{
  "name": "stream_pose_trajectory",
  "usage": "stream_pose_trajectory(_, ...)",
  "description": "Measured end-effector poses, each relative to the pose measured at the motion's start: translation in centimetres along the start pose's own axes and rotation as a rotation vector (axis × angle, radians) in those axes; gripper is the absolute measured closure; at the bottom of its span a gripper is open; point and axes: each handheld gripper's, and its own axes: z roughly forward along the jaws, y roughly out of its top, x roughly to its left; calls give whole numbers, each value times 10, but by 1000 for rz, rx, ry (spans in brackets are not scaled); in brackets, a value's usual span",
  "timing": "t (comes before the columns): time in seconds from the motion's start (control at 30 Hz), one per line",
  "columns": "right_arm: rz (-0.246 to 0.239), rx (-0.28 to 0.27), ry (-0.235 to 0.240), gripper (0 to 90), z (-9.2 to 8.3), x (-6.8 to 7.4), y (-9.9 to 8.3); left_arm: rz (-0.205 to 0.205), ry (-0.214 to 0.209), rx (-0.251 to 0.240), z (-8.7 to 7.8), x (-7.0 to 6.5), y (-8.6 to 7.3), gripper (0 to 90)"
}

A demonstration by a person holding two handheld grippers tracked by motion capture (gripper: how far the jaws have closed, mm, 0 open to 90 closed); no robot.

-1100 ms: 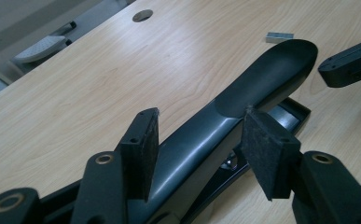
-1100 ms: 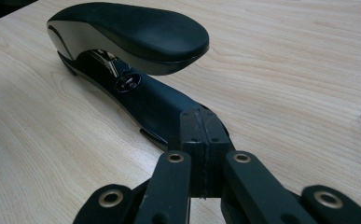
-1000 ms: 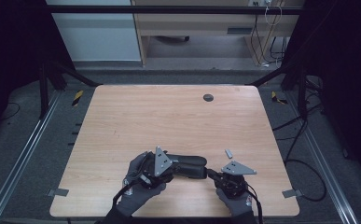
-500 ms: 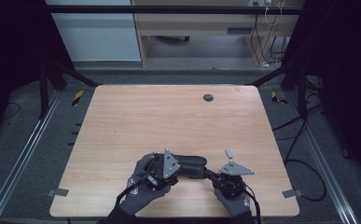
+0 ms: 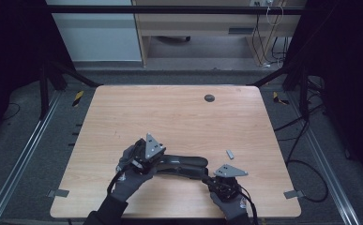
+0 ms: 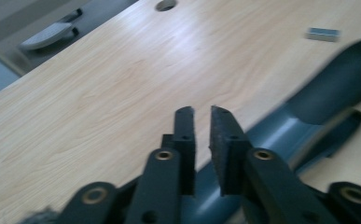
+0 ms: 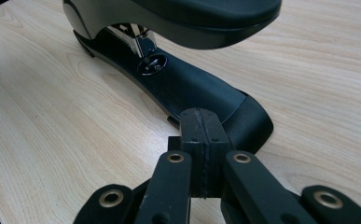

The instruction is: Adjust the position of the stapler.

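Your wooden table (image 5: pixel 179 117) carries everything. The large black stapler (image 5: pixel 181 165) lies near its front edge, and no brand or writing on it can be read. Your left gripper (image 6: pixel 201 116) hangs over the stapler's rear end; its jaws have just been closing and stand a narrow gap apart, with nothing between them. Your right gripper (image 7: pixel 200 122) rests at the stapler's front tip, jaws pressed together, empty. A small grey block (image 5: pixel 230 153) lies just beyond the stapler.
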Motion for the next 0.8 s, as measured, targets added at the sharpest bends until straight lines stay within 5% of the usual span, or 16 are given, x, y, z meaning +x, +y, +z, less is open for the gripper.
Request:
stream_pose_trajectory(0.13,-3,9,0,900,2,3,-1,-42,24,24,13,22,-9,895)
stream_pose_trajectory(0.43,-7,23,3,900,6,5,-4,-118,27,74,19,47,-36,898)
stream_pose_trajectory(0.8,-7,54,-6,900,15,6,-4,-128,-22,150,42,46,-54,898)
